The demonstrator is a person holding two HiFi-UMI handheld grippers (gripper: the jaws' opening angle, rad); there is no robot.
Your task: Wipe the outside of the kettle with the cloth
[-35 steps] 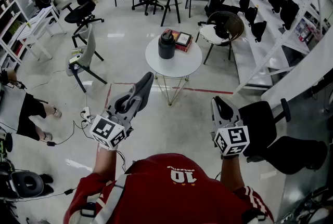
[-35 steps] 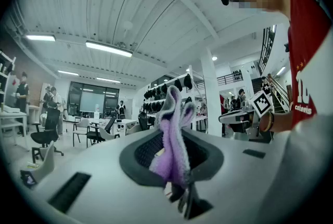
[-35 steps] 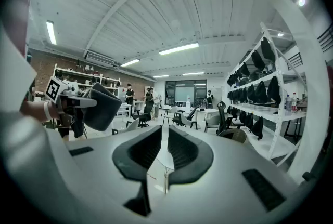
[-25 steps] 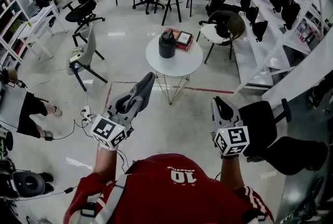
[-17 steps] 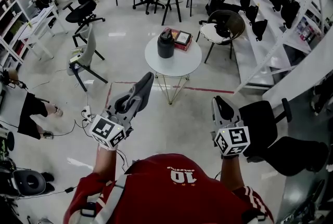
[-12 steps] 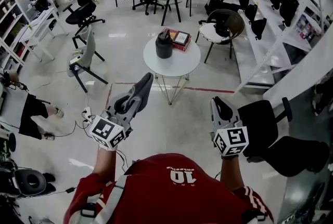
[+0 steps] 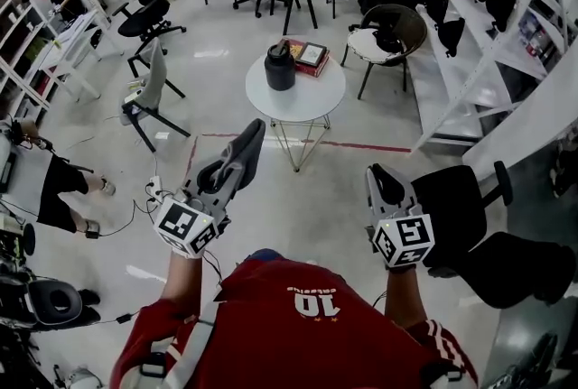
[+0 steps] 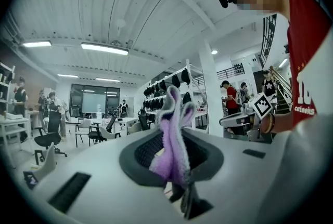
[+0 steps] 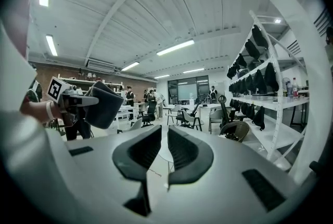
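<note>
The black kettle [image 7: 279, 67] stands upright on a round white table [image 7: 312, 103], far ahead of both grippers. My left gripper [image 7: 254, 133] is held up and points toward the table. It is shut on a purple cloth [image 8: 174, 134], which sticks up between its jaws in the left gripper view. The cloth does not show in the head view. My right gripper [image 7: 379, 176] hangs to the right at about the same height. In the right gripper view its jaws [image 9: 162, 147] stand almost together with nothing between them.
A red book [image 7: 307, 56] lies beside the kettle. Around the table stand a grey chair [image 7: 149, 94], a round wicker chair [image 7: 388, 31] and a black office chair [image 7: 470, 216]. White shelving [image 7: 506, 8] runs along the right. Cables [image 7: 135, 207] lie on the floor at left.
The head view has shifted, so the table and kettle sit slightly higher and further left. Both grippers keep the same pose and the cloth stays clamped.
</note>
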